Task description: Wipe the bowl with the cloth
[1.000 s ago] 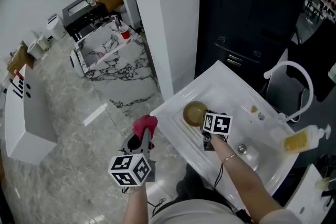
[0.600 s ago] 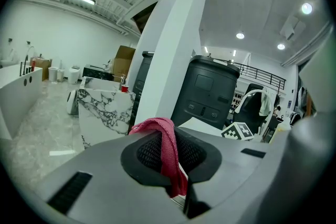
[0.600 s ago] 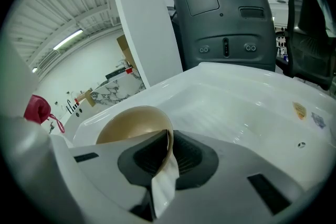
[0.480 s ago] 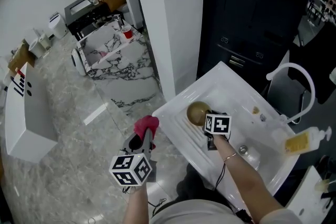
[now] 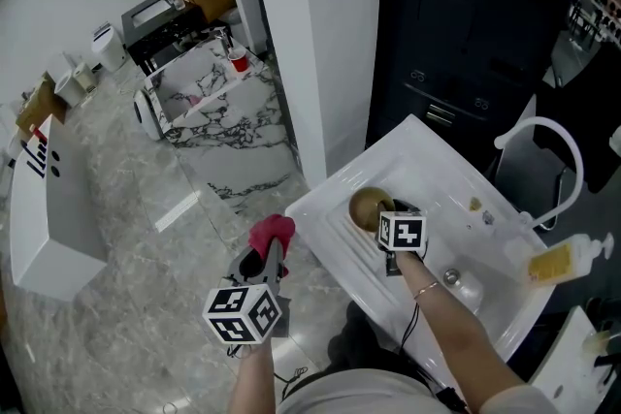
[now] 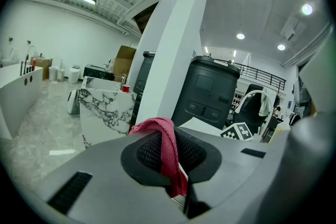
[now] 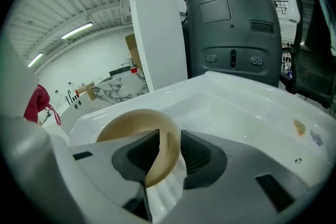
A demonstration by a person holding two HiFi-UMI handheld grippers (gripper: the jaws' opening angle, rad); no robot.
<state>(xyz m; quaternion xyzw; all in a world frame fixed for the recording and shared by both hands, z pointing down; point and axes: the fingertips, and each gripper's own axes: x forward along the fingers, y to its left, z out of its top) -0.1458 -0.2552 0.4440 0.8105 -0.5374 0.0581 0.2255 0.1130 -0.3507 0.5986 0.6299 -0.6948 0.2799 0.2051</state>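
A tan bowl [image 5: 365, 206] lies tilted on the ridged drainboard at the left end of the white sink [image 5: 427, 155]. My right gripper [image 5: 383, 216] is at the bowl's near rim. In the right gripper view the bowl [image 7: 131, 123] has its rim between the jaws of the right gripper [image 7: 169, 152]. Those jaws are opening, and a gap shows beside the right pad. My left gripper [image 5: 266, 255] hangs left of the sink over the floor, shut on a red cloth [image 5: 271, 232]. The cloth [image 6: 168, 147] drapes over the left gripper [image 6: 172, 157] between its pads.
A curved white faucet [image 5: 543, 126] rises at the sink's far right, with a soap bottle and yellow sponge [image 5: 555, 259] beside it. A large black bin [image 5: 456, 24] and a white pillar [image 5: 320, 34] stand behind the sink. A marble counter [image 5: 209, 97] is further left.
The whole view has shifted slightly; the bowl, sink and both grippers keep their places relative to each other.
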